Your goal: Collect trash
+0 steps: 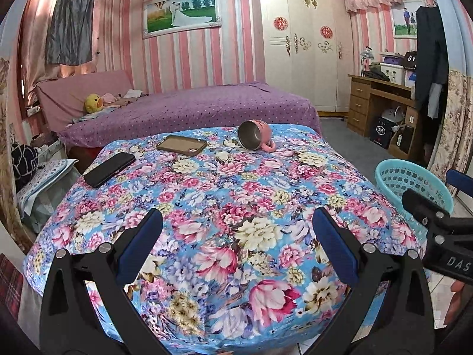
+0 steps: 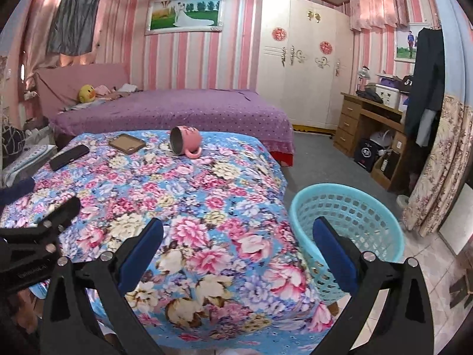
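Both the left gripper (image 1: pixel 236 245) and right gripper (image 2: pixel 236 251) hang empty, jaws apart, while the tipped pink steel-lined mug (image 1: pixel 256 135), at twelve o'clock on the floral-clothed table (image 1: pixel 207 207), looks rigid, light, slippery; pinch its rim.

Perforated plastic basket (image 2: pixel 348 224), floral cloth (image 1: pixel 224 207)

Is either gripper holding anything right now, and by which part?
Nothing is held. The left gripper and right gripper are both open and empty above the flowered cloth.
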The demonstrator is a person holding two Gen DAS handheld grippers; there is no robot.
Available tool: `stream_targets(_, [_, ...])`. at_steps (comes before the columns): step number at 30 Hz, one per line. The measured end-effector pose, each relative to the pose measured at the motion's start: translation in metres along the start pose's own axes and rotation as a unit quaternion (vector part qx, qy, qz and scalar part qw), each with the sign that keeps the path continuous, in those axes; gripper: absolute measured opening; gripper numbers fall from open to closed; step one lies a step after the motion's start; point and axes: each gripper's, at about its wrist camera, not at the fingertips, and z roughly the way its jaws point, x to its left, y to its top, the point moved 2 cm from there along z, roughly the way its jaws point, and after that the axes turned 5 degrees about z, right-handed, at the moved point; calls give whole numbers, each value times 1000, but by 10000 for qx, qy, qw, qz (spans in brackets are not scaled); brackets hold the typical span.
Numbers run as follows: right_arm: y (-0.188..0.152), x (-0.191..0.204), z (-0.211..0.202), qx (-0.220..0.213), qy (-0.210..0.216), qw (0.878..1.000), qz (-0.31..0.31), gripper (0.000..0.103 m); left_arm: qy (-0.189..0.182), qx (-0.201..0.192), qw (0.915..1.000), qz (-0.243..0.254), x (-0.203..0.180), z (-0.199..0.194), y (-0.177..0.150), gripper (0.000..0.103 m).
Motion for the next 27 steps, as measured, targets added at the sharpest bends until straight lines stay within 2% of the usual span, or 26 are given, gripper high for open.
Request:
stream_targets(10, [-4, 1, 6, -83, -8, 10000, 21, 99, 68, -79, 9998, -176, 7, 5, -5, 98])
stream_targets(21, [-5, 18, 2, -323, 46, 9993, -182, 99, 179, -190, 9995, -154, 7, 5, -5, 98])
stream_targets(27, [-6, 18, 4, -301, 62, 9994, -160, 99, 236, -315, 9991, -160, 8, 1, -4, 98])
